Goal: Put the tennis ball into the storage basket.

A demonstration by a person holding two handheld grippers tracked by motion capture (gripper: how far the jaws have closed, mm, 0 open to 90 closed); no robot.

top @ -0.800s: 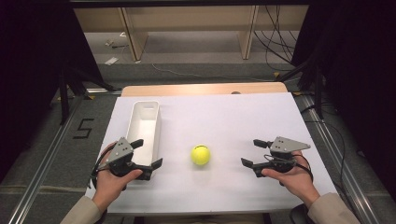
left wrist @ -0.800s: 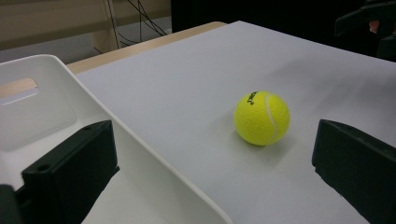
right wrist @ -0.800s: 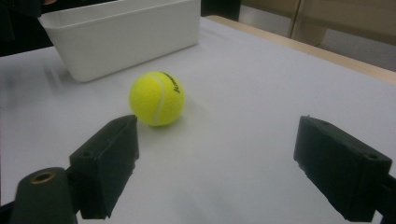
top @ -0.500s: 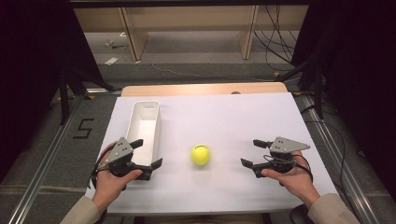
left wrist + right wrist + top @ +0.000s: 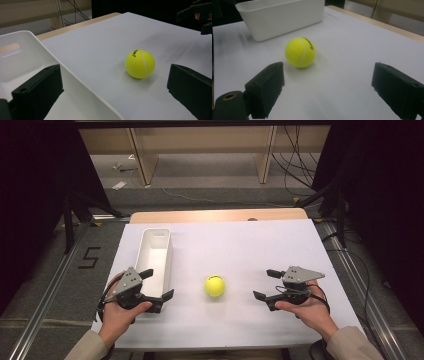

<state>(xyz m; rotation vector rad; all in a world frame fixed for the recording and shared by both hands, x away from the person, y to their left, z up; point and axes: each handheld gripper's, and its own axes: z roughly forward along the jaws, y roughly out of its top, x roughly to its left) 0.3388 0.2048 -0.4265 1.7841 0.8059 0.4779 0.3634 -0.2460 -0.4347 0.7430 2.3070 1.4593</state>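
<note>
From the high view, the fuzzy yellow tennis ball (image 5: 215, 286) sits free on the white tabletop (image 5: 240, 245), between the left gripper (image 5: 156, 287) and the right gripper (image 5: 263, 284), with the long white plastic bin (image 5: 155, 254) just beyond the left one. Both sets of jaws are spread and empty.

In the left gripper view, the ball (image 5: 140, 64) lies ahead, nearer the right-hand jaw, and the bin wall (image 5: 75, 80) crosses between the jaws — that gripper would have to clear the wall first.

In the right gripper view, the ball (image 5: 300, 52) lies just ahead, off towards the left-hand jaw. This gripper looks better placed: centre the ball between the pads, push forward low, then close gently — it can roll.
</note>
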